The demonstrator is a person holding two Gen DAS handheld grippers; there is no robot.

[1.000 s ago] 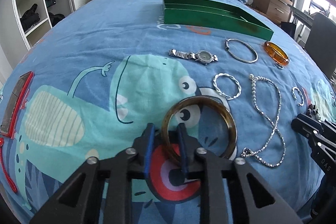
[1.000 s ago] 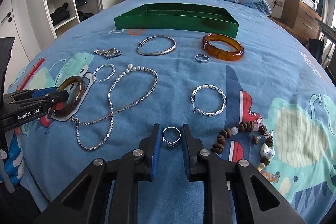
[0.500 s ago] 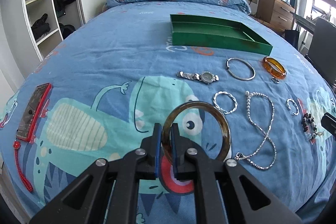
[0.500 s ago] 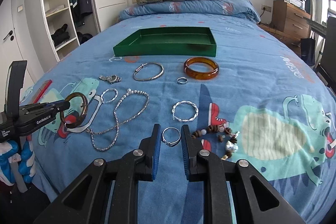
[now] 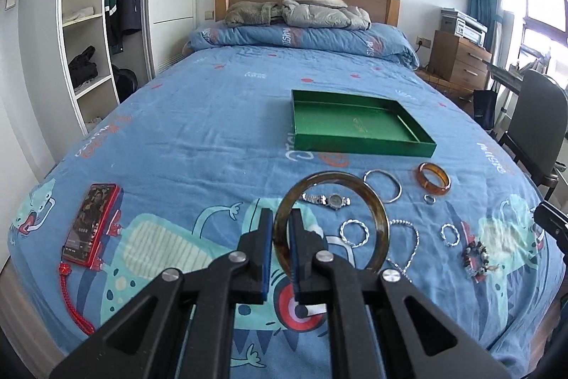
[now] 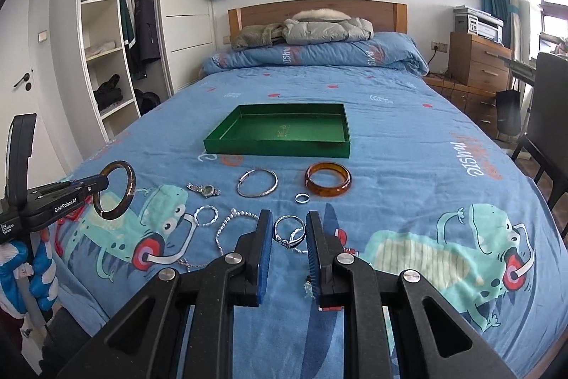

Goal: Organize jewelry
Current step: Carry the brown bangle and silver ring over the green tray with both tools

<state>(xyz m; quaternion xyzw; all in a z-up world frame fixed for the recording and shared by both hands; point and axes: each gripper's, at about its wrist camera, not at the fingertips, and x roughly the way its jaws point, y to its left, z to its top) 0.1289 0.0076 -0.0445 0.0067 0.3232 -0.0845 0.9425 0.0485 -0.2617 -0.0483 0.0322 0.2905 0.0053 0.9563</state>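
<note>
A red-cased smartphone [image 5: 90, 224] with a red braided cord [image 5: 72, 302] lies on the blue cartoon-print bedspread [image 5: 213, 137]. Grey puffy jackets [image 6: 326, 27], perhaps two, top the folded duvet [image 6: 319, 55].

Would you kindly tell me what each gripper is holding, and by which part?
Left gripper pinches the dark brown bangle across its rim. Right gripper holds the small silver ring by its band's sides.

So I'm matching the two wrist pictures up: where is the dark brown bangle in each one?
Left wrist view: the dark brown bangle stands upright at lower centre, pinched at its left rim by the left tool.
Right wrist view: the same bangle is at the far left, held off the bed at that tool's tip.
Shared landmark: the green tray, beyond the jewelry in both views.
</note>
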